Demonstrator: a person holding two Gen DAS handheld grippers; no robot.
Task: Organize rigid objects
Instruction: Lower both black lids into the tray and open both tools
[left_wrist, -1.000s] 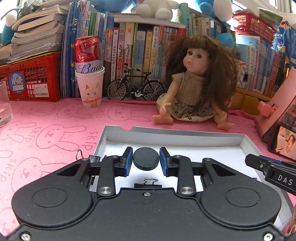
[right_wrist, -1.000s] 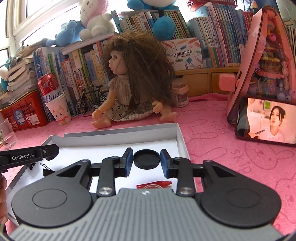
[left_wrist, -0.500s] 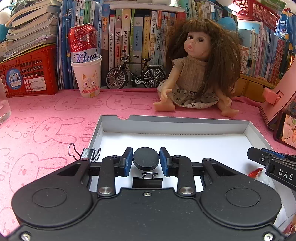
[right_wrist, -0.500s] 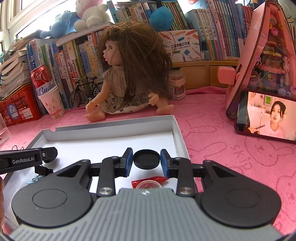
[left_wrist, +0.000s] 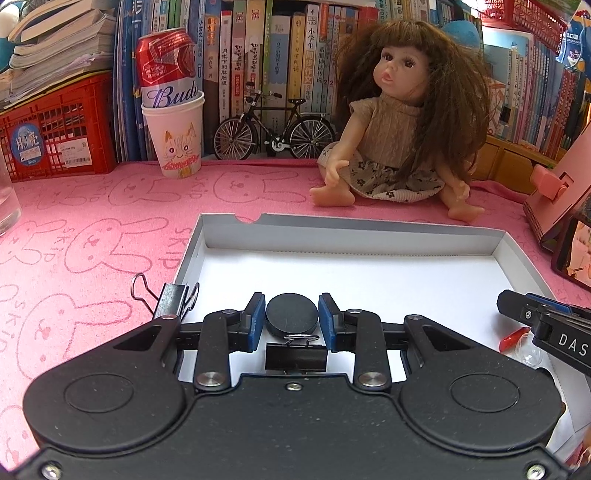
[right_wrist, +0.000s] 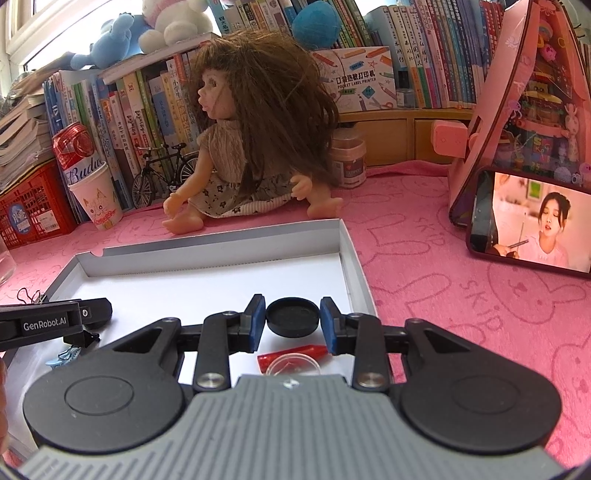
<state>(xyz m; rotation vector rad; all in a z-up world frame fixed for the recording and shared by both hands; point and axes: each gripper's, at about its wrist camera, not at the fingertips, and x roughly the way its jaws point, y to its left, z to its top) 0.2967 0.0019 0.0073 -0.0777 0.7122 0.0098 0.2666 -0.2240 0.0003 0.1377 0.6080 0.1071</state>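
A shallow white box tray (left_wrist: 351, 230) lies on the pink bunny cloth. Above its near part, my left gripper (left_wrist: 291, 315) is shut on a black round disc (left_wrist: 291, 308), blue pads against its sides. A black binder clip (left_wrist: 296, 356) lies in the tray just below it, and another binder clip (left_wrist: 173, 299) sits at the tray's left rim. My right gripper (right_wrist: 293, 317) is shut on a black round lid (right_wrist: 293, 314) over the tray (right_wrist: 221, 247), near its right wall. Under the lid lie a red piece (right_wrist: 280, 357) and a clear round piece (right_wrist: 293, 366).
A doll (left_wrist: 399, 122) sits just behind the tray. A paper cup holding a can (left_wrist: 173, 140), a model bicycle (left_wrist: 273, 129), a red crate (left_wrist: 55, 136) and books line the back. A phone (right_wrist: 535, 225) leans on a pink toy house (right_wrist: 524, 110) to the right.
Both views have tipped downward a little, so more of the tray floor and the binder clips shows. Both grippers kept their hold on the disc and the lid.
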